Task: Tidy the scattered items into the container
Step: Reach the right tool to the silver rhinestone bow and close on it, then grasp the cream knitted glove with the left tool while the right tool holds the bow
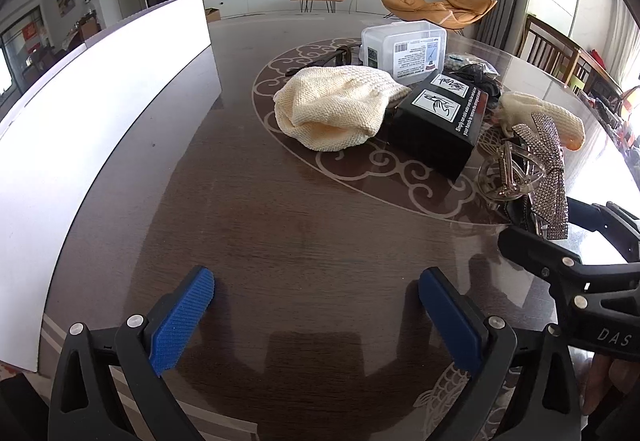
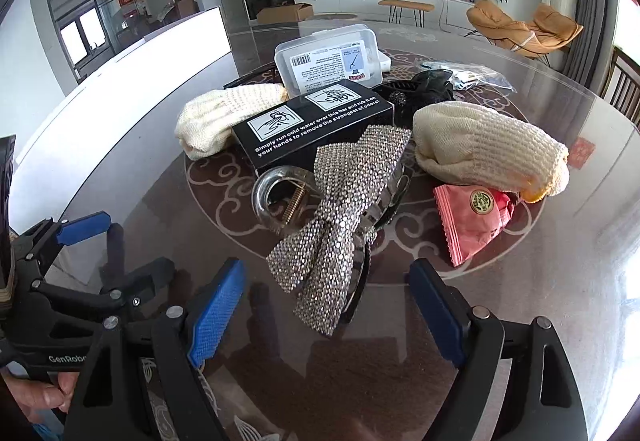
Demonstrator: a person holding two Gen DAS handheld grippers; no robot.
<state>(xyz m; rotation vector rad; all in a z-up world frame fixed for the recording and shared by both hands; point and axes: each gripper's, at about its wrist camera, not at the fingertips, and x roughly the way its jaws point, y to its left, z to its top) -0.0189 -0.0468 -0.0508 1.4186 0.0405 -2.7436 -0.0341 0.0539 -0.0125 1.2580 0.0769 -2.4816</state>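
Note:
Scattered items lie on a dark round table (image 1: 280,241): a cream knitted cloth (image 1: 332,105), a black box (image 1: 440,125) with white pictograms, a rhinestone bow clip (image 2: 344,217) over a clear hair claw (image 2: 276,201), a second cream knit piece (image 2: 488,157), a pink packet (image 2: 472,221), a black hair clip (image 2: 424,89) and a clear plastic box (image 2: 332,57). A white container wall (image 1: 100,121) stands at the left. My left gripper (image 1: 316,317) is open and empty above bare table. My right gripper (image 2: 328,313) is open, its fingers either side of the bow's near end.
A clear bag (image 2: 472,75) lies behind the black clip. Wooden chairs (image 1: 560,53) stand at the table's right edge. The right gripper's body (image 1: 580,273) shows at the right in the left wrist view.

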